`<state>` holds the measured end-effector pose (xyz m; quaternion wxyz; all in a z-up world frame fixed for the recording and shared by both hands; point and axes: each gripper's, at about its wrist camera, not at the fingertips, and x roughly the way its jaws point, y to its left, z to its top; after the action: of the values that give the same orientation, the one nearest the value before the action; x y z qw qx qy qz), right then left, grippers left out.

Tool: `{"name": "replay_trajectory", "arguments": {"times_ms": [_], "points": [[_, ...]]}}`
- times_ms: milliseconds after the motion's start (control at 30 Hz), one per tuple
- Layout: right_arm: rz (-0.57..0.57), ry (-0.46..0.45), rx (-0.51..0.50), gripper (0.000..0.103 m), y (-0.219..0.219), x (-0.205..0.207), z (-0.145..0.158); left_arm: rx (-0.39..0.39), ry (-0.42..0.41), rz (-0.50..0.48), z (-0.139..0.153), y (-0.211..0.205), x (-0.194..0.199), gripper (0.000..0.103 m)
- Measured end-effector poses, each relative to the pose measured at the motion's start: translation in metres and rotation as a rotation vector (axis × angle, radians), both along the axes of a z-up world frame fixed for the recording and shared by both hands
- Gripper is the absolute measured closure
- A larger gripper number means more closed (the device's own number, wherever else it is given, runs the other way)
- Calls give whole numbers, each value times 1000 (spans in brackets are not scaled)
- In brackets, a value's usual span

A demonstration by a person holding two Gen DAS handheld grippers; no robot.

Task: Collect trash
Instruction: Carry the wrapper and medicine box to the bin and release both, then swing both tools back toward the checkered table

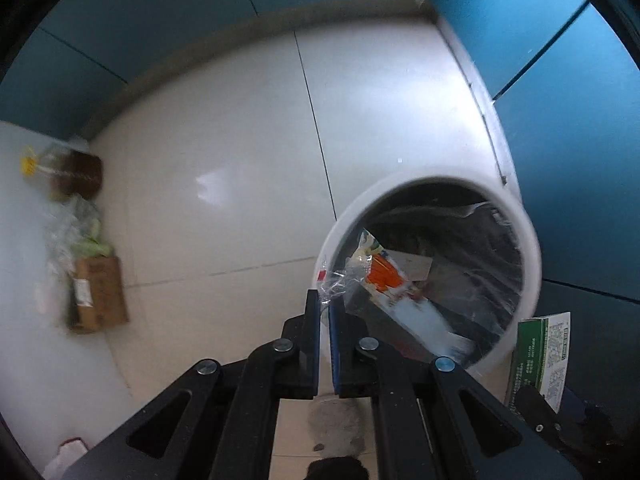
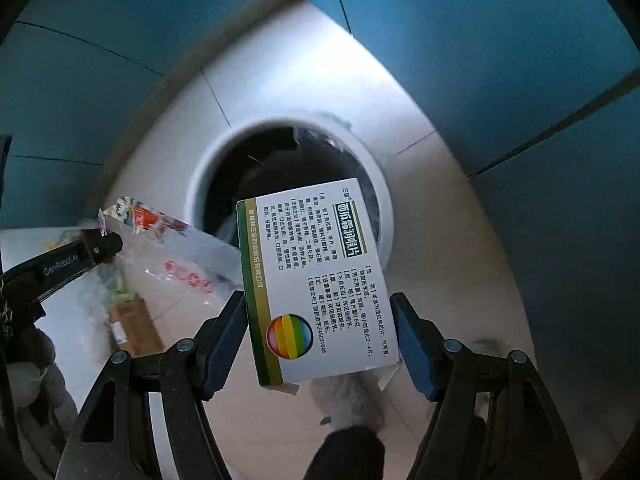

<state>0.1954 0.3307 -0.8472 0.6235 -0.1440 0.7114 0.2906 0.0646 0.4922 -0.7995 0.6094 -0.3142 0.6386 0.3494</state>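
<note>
The left hand-held gripper (image 1: 325,306) pinches a clear snack wrapper (image 1: 394,280) that hangs ahead over the white bin's rim (image 1: 532,256). The right hand-held gripper (image 2: 320,308) clamps a white medicine box (image 2: 316,280) between its pads, the bin (image 2: 384,184) just beyond on the floor (image 1: 224,168)

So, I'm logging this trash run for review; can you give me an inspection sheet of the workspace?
Surface: pale tiled floor, dark smudge near the bottom edge.
Job's things: white bin with black liner; clear snack wrapper; medicine box.
Clutter: cardboard box, plastic bags, oil bottle along the left.
Grippers: left tool shut on the wrapper; right tool holds the box's sides.
Cables: nothing seen.
Surroundings: blue wall panels.
</note>
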Motion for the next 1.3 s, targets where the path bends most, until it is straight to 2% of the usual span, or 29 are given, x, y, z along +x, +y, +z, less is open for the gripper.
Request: {"name": "replay_trajectory", "arguments": {"times_ms": [100,233,333,367,400,433,467,500,533,567,667,967,1133,1300], "points": [[12,6,-6,30,3,2,-25,-42,-23,16,-14,2,-4,101],[49,-2,-8,30,10,-2,-46,-74,-67,9,-12,1,-1,97],[67,4,-15,29,14,-1,-49,-90,-70,16,-4,-2,-4,96],[79,6,-22,28,15,-1,-50,-90,-62,12,-1,-2,-5,93],[88,2,-28,23,17,-3,-50,-90,-68,10,2,-3,-4,90],[95,-2,-27,14,20,-3,-49,-85,-75,9,6,-3,-5,80],[102,-6,-25,10,20,-3,-46,-74,-83,3,12,-4,-6,65],[108,-9,-25,4,19,-4,-44,-55,-85,-4,16,-5,-7,55],[114,-14,-27,0,19,-4,-41,-35,-86,-5,21,-6,-8,32],[117,-26,-30,0,19,-6,-37,-23,-90,-6,22,-7,-7,17],[131,-66,-41,0,17,-9,-26,11,-93,-9,35,-10,-13,7],[142,-159,-70,0,1,-14,17,114,-49,-54,78,-25,-25,5],[145,-188,-56,0,-9,-20,59,134,-47,-63,116,-43,-35,5],[147,-216,-38,0,-19,-26,118,148,-53,-60,169,-57,-47,5]]}}
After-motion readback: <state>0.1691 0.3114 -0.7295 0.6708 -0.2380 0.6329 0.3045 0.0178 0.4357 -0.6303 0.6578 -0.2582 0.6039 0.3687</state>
